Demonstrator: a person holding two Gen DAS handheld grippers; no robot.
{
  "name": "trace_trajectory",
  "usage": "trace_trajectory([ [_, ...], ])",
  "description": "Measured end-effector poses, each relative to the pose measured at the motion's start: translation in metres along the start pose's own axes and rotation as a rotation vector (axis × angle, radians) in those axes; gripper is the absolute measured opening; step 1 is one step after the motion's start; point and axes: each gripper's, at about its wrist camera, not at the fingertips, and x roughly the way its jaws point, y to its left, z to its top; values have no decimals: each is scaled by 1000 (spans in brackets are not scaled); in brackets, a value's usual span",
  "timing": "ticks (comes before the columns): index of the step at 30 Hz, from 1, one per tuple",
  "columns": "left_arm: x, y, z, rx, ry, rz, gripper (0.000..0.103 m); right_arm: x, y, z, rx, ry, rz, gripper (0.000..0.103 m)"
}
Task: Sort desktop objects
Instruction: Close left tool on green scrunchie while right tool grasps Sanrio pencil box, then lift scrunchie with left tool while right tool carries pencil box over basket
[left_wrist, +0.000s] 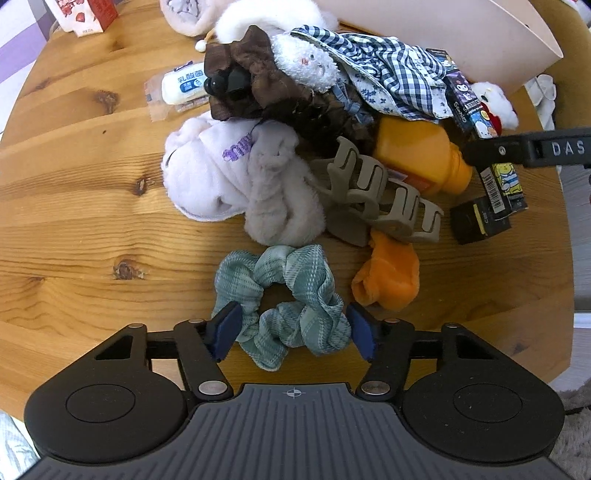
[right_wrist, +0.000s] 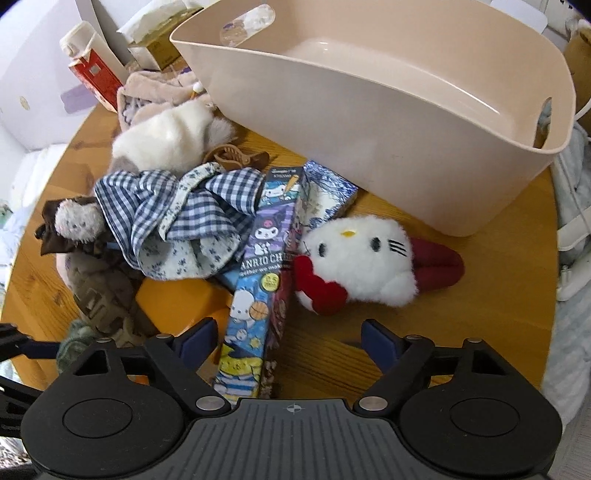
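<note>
The left hand-held gripper (left_wrist: 291, 330) straddles a green plaid scrunchie (left_wrist: 282, 302) on the wooden bench (left_wrist: 92, 206), its pads at the fabric's sides. The right hand-held gripper (right_wrist: 286, 345), jaws apart, brackets a cartoon-printed box (right_wrist: 258, 291). Beyond the box sits a beige tub (right_wrist: 388, 147).

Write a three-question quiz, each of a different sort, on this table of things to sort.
1. True or false: the pink tub is empty.
2. What lies between the left gripper's fingers? A. green scrunchie B. hair claw C. orange bottle
3. Fill in: the long cartoon box runs between the fingers of the ___ gripper.

Key: 1 true; 2 A; 3 right.
</note>
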Motion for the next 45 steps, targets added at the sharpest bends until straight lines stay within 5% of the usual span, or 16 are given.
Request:
trace_trajectory([
  [7, 0, -7, -2, 47, 2, -4, 32, 4, 2, 4, 6, 2, 38, 42],
  [13, -7, -10, -9, 118, -12, -14, 18, 6, 1, 1, 40, -22, 66, 21],
  [29, -56, -6, 1, 120, -140, -40, 16, -28, -7, -10, 112, -138, 122, 22],
  [45, -106, -55, 71, 262, -380, -49, 16, -83, -16, -19, 3, -331, 84, 22],
])
